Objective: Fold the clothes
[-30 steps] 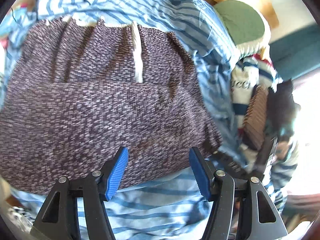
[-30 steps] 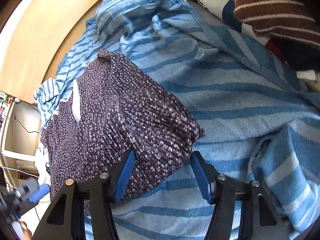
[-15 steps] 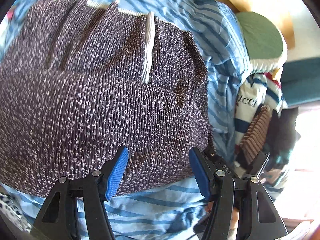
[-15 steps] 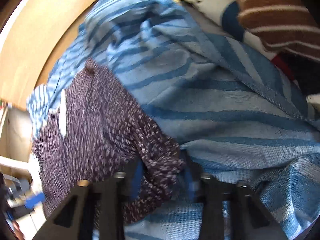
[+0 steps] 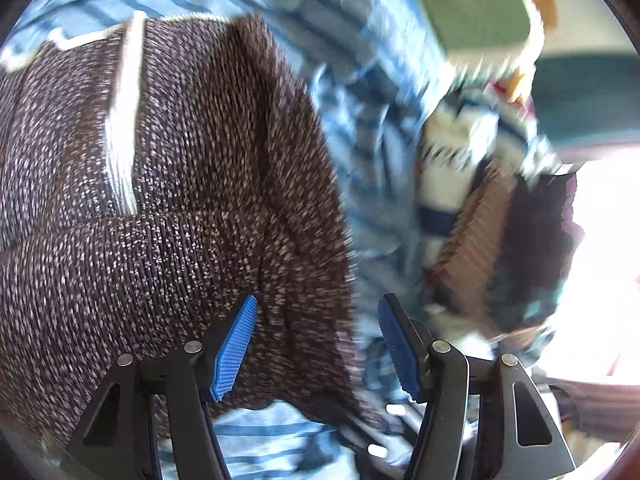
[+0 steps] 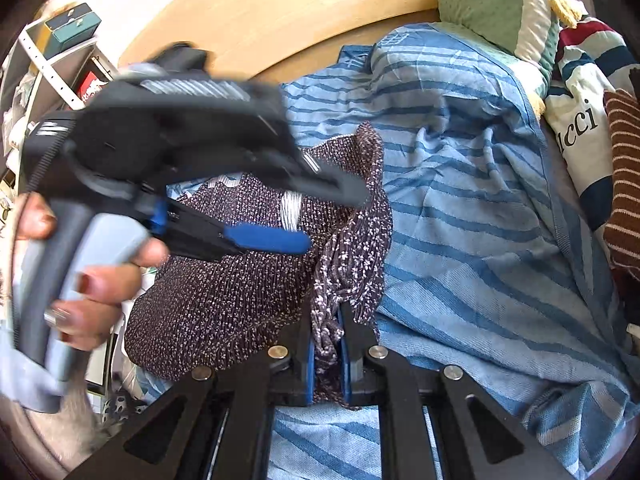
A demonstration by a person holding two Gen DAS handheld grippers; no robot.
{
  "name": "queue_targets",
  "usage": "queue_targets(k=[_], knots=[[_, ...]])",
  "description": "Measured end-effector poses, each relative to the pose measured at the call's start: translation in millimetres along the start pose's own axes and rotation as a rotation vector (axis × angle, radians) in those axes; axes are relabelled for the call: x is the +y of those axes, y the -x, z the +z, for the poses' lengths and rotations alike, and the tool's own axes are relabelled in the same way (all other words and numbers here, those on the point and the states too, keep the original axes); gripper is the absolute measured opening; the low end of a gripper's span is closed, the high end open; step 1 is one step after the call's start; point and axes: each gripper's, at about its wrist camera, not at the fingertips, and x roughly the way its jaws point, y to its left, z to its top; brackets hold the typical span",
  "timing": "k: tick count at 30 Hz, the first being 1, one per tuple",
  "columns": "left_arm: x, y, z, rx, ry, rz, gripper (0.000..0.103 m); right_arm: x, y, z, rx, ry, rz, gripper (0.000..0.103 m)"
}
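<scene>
A dark purple speckled knit garment (image 5: pixel 180 240) with a white drawstring lies on a blue striped blanket (image 5: pixel 368 120). My left gripper (image 5: pixel 316 308) is open over the garment's right edge, with fabric between the fingers but the pads apart from it. In the right wrist view that garment (image 6: pixel 224 292) has its near corner bunched up between my right gripper's (image 6: pixel 326 320) blue pads. Those jaws are closing, pinching the lifted fold. A hand carries the left gripper (image 6: pixel 336 218) above the garment, still open.
The striped blanket (image 6: pixel 460 220) covers the bed. A green pillow (image 6: pixel 488 4) rests against the wooden headboard (image 6: pixel 280 12). A pile of clothes with a white printed top (image 6: pixel 580 132) and a brown striped knit (image 6: pixel 624 184) sits at the right. Shelves (image 6: pixel 60 60) stand at the far left.
My right gripper has shut on the garment's corner, lifted it and rolled. My left gripper has slid across the garment to its right edge, staying open.
</scene>
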Motion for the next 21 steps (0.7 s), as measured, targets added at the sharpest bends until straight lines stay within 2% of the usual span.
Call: queue_targets(k=[1, 3, 4, 5, 6, 8, 14, 17, 20, 21], knots=[[-0.3, -7.6, -1.0, 0.016, 0.000, -0.022, 0.064, 1.7, -0.7, -0.4, 0.006, 0.009, 0.008, 0.011], [4.3, -20.5, -2.9, 0.034, 0.040, -0.117, 0.061, 6.8, -1.8, -2.8, 0.024, 0.033, 0.025, 0.011], [9.2, -21.7, -4.6, 0.010, 0.070, -0.129, 0.037, 12.2, -3.9, -3.2, 0.034, 0.053, 0.030, 0.011], [12.9, -28.0, -1.8, -0.032, 0.096, -0.107, 0.017, 18.0, -6.3, -3.4, 0.044, 0.074, 0.034, 0.011], [19.0, -23.3, -3.9, -0.088, 0.111, -0.092, 0.012, 23.7, -6.4, -4.2, 0.050, 0.101, 0.039, 0.011], [33.0, -4.2, -10.4, -0.191, 0.134, -0.086, 0.009, 37.3, -7.3, -4.4, 0.059, 0.136, 0.087, 0.010], [86.7, 66.3, -44.6, -0.405, 0.199, -0.167, 0.009, 92.5, -23.9, -4.9, 0.123, 0.211, 0.312, 0.009], [124.8, 86.6, -66.3, -0.446, 0.244, -0.106, 0.009, 124.8, -43.6, -12.7, 0.196, 0.298, 0.344, 0.009], [173.5, 77.2, -80.3, -0.409, 0.349, -0.070, 0.009, 143.5, -50.7, -19.5, 0.236, 0.359, 0.313, 0.029], [190.2, 69.7, -84.6, -0.391, 0.390, -0.088, 0.009, 142.6, -49.6, -18.4, 0.236, 0.350, 0.300, 0.042]])
